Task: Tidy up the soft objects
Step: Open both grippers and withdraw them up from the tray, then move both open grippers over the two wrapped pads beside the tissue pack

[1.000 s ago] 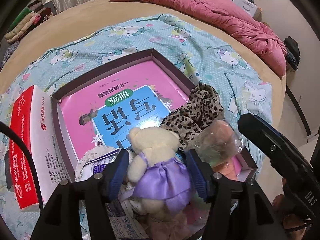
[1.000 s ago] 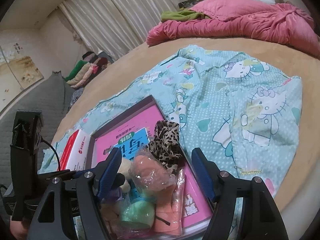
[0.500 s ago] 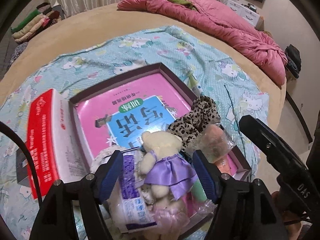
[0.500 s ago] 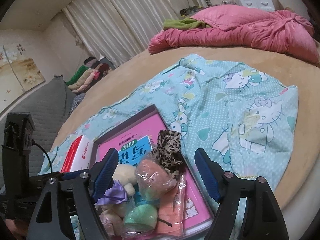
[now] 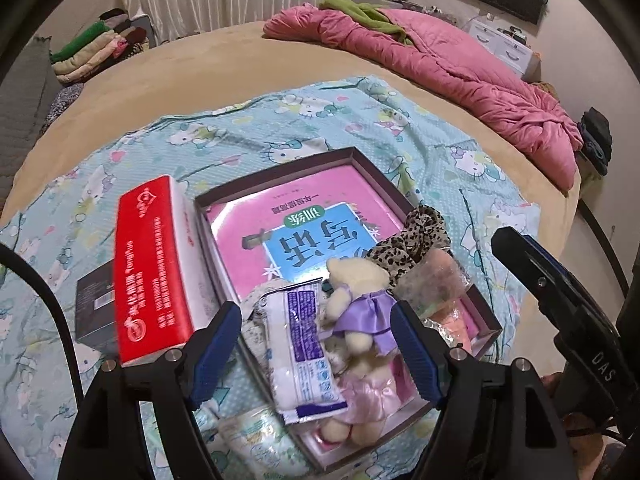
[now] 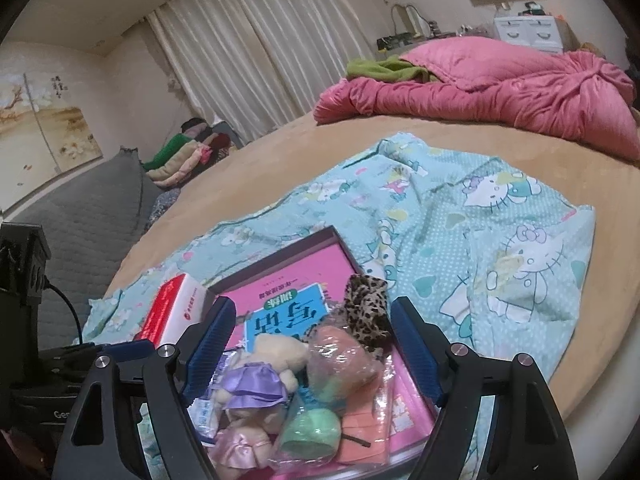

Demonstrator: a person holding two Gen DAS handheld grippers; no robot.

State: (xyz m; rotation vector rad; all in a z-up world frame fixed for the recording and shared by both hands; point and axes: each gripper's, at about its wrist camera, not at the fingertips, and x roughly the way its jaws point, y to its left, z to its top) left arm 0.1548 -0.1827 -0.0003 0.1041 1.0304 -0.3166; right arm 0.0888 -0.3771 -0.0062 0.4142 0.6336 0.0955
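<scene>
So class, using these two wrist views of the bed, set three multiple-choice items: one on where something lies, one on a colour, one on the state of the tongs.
1. Where does the red tissue box lie?
A. inside the tray
B. beside the tray, outside its wall
C. on the pink quilt

2. What colour is the dress on the cream teddy bear?
A. purple
B. yellow
C. black

3. How do the left tongs stand?
A. shut on the bear
B. shut on nothing
C. open, holding nothing

Key: 1 B, the box sits on the blue sheet against the shallow tray. 2 A, its satin skirt is purple. 3 C, the blue fingers stand wide apart, the toys lying loose between them.
</scene>
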